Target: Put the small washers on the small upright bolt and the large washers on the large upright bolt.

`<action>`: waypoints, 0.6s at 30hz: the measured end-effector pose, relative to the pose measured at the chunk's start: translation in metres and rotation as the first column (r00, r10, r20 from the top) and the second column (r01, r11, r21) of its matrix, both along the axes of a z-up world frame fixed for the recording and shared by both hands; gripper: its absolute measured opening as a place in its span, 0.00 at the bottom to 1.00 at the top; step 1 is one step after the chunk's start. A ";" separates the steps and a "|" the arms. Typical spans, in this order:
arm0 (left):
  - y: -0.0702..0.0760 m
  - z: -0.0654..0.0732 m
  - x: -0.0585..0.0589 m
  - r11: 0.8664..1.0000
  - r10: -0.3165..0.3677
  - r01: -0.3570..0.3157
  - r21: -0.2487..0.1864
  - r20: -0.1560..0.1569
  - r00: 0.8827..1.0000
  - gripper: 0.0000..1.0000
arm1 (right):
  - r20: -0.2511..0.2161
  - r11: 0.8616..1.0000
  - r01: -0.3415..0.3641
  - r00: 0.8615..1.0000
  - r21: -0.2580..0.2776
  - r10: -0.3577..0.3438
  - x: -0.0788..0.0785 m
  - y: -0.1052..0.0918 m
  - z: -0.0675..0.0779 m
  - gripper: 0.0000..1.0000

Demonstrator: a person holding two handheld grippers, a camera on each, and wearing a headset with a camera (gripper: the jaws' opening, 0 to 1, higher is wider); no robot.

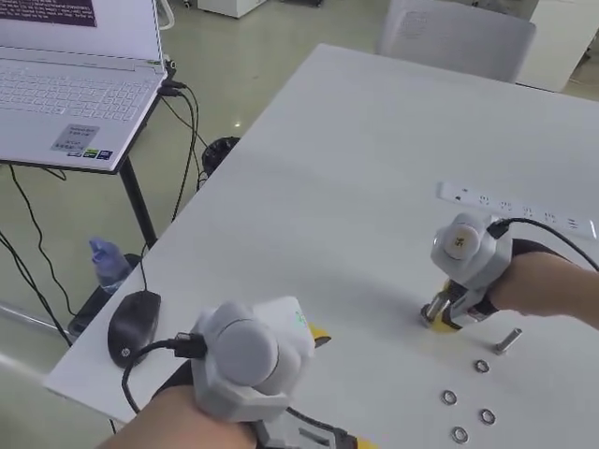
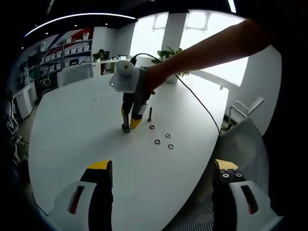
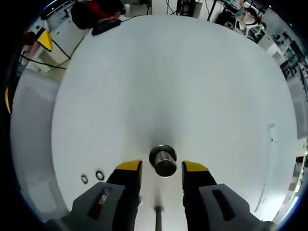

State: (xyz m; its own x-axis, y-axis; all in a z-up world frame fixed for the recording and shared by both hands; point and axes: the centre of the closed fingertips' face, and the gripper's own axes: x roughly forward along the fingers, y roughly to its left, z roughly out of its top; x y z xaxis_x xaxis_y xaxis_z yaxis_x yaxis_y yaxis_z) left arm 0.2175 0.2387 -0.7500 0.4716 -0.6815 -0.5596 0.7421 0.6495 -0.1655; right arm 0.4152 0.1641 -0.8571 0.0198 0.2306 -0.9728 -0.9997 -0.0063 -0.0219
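Four washers (image 1: pixel 449 398) are scattered flat on the white table (image 1: pixel 356 168), near the large bolt (image 3: pixel 162 160), and none is seated on either bolt. The small bolt (image 1: pixel 506 340) is stood upright near the large bolt, on the same side as the washers and just beside the nearest one. The large bolt is also stood upright and is flanked by the yellow tips of the right gripper (image 2: pixel 129 123), which is pointed down over it. Its jaws are spread, and a thin gap is seen at each side of the bolt. The left gripper (image 2: pixel 162 166) is held well apart from the large bolt, by the table's near edge, with its jaws spread wide over bare table. Farther from the large bolt, a power strip (image 1: pixel 515 208) is laid on the table and a mouse (image 1: pixel 133 325) is placed at its corner. A laptop (image 1: pixel 75 84) is set on a stand beside the table.
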 end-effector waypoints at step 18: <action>-0.007 0.009 0.005 0.999 0.012 -0.011 -0.032 0.033 0.999 0.97 | 0.025 0.994 0.059 0.998 0.086 -0.062 -0.011 -0.017 0.050 0.38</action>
